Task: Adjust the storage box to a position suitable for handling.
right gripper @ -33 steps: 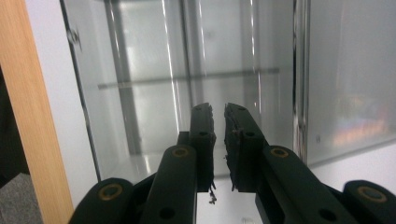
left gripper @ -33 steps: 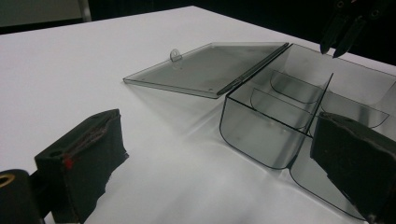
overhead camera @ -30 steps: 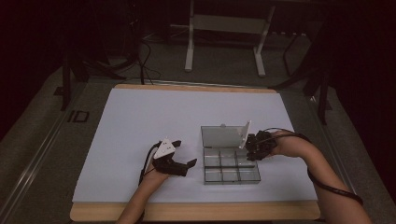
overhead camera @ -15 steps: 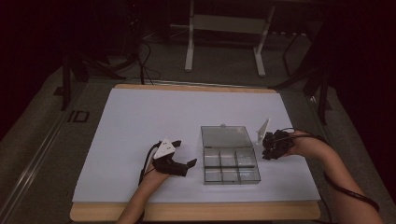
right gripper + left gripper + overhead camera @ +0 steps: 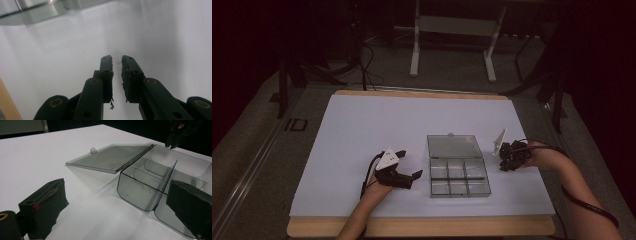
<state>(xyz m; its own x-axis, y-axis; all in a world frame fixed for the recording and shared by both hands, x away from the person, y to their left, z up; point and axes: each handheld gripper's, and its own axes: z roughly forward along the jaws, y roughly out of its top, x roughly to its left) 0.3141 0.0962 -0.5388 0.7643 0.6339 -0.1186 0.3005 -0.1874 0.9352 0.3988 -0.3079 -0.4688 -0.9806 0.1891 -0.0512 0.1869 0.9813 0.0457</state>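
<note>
A clear grey compartment box (image 5: 459, 179) lies on the white table top with its lid (image 5: 454, 146) folded flat behind it. Its compartments look empty. My left gripper (image 5: 411, 163) rests just left of the box, open, with nothing between its jaws. In the left gripper view the box (image 5: 150, 177) and lid (image 5: 110, 157) lie just ahead of that gripper (image 5: 118, 192). My right gripper (image 5: 504, 167) hovers to the right of the box, apart from it. Seen in its own view, the right gripper (image 5: 117, 60) has its jaws nearly together over bare table and holds nothing.
The white mat (image 5: 362, 130) stretches wide to the left and back. The wooden table edge (image 5: 422, 227) runs along the front. A metal stand (image 5: 452, 30) stands on the floor beyond the table. A cable (image 5: 587, 202) trails along the right forearm.
My right gripper has drawn away from the box's right edge, moving to the right. The left gripper and the box have stayed put.
</note>
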